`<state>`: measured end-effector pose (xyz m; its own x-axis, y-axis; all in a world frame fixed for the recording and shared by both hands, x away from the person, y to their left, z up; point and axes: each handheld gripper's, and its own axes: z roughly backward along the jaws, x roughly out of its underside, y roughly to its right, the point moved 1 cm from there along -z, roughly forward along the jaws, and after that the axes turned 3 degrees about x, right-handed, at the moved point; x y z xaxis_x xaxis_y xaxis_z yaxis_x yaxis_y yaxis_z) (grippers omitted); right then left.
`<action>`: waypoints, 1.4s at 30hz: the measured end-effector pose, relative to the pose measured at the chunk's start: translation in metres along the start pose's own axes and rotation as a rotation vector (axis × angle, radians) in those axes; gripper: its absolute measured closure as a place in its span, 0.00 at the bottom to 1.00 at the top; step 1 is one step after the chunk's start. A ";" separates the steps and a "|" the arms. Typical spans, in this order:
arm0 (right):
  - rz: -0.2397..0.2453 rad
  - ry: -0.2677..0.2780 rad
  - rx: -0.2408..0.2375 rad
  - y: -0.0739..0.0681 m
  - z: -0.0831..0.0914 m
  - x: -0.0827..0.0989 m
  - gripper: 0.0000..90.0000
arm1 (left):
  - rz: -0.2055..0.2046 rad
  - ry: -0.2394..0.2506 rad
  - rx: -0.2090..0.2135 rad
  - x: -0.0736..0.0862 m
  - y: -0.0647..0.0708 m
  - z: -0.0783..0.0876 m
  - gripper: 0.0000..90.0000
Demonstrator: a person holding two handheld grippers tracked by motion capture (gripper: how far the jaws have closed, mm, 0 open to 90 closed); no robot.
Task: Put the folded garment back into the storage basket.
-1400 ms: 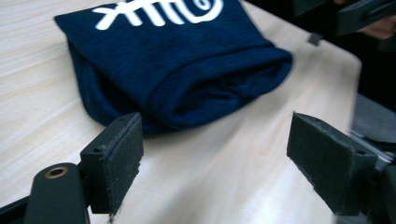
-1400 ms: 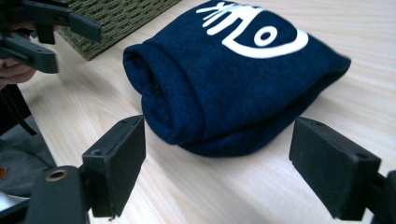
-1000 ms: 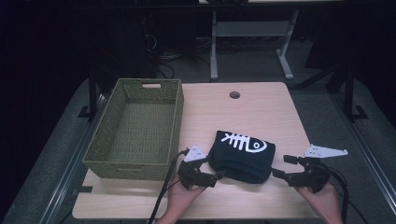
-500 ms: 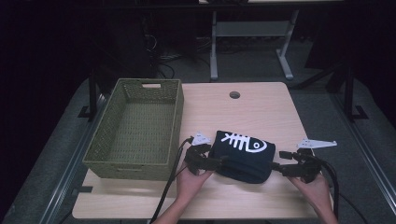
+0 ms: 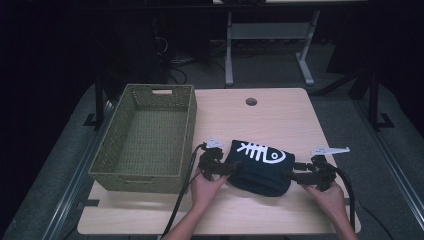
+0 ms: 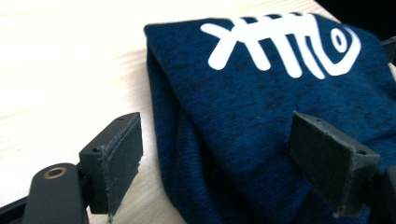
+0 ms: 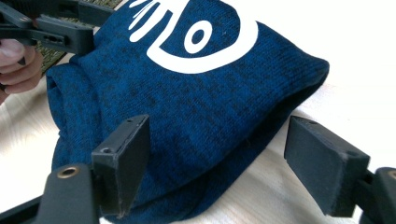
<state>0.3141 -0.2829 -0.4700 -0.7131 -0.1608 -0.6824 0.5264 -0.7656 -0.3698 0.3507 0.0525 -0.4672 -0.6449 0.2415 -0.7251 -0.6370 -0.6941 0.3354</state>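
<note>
A folded dark blue garment [image 5: 260,167] with a white fish-skeleton print lies on the wooden table [image 5: 280,120] near its front edge. My left gripper [image 5: 227,169] is at the garment's left edge. In the left gripper view it [image 6: 219,135] is open, and the blue garment [image 6: 261,116] runs between its jaws with one pad [image 6: 116,158] over bare table. My right gripper [image 5: 295,176] is at the garment's right edge. Its jaws [image 7: 217,140] have just been closing a little, with the garment's corner [image 7: 187,93] between them and no pad pressing on it. The left gripper [image 7: 60,28] shows beyond the cloth.
An empty green woven basket [image 5: 192,125] stands at the table's left, close to the left hand. A round cable hole [image 5: 251,101] sits near the table's far edge. Cables trail from both grippers toward the front edge. Beyond the table are dark floor and a metal stand [image 5: 267,32].
Both hands have moved inward and slightly down toward the garment. Each gripper's jaws now reach around an edge of the garment; a second ago they stood a little apart from it.
</note>
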 end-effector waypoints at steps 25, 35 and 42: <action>-0.008 -0.099 0.067 0.004 -0.035 -0.026 0.58 | 0.075 -0.052 0.082 0.003 -0.005 -0.010 0.41; -0.047 -0.098 -0.003 0.010 -0.040 -0.030 0.84 | 0.017 -0.019 0.084 0.003 0.001 -0.006 0.71; -0.037 -0.084 -0.001 0.004 -0.033 -0.034 0.87 | 0.002 -0.014 0.081 0.001 0.006 -0.004 0.78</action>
<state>0.3559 -0.2602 -0.4693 -0.7686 -0.1841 -0.6127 0.4992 -0.7715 -0.3944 0.3479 0.0461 -0.4686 -0.6519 0.2500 -0.7159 -0.6672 -0.6378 0.3848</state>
